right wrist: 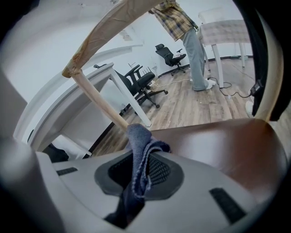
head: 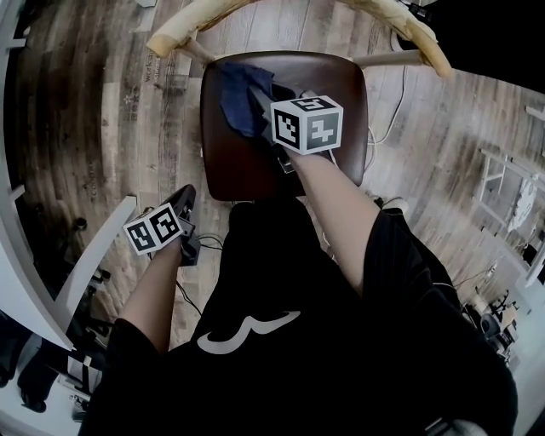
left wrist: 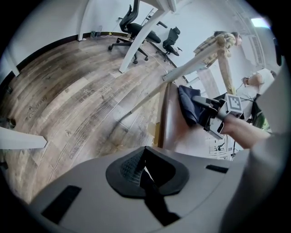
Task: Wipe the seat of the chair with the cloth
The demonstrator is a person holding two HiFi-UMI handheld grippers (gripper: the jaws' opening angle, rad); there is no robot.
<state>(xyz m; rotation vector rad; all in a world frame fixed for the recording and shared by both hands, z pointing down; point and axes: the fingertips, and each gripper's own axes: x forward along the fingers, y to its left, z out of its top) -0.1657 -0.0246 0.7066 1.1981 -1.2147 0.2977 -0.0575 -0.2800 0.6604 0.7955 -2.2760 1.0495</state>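
A chair with a dark brown glossy seat and a pale wooden curved backrest stands in front of me. My right gripper is over the seat's far middle, shut on a dark blue cloth that lies spread on the seat toward the far left. In the right gripper view the cloth is pinched between the jaws, above the seat. My left gripper hangs to the left of the chair, below the seat's near-left corner, shut and empty; its view shows the seat edge and the cloth.
Wood plank floor surrounds the chair. A white desk leg stands at my left. Cables trail on the floor right of the chair. Office chairs and a standing person are farther off.
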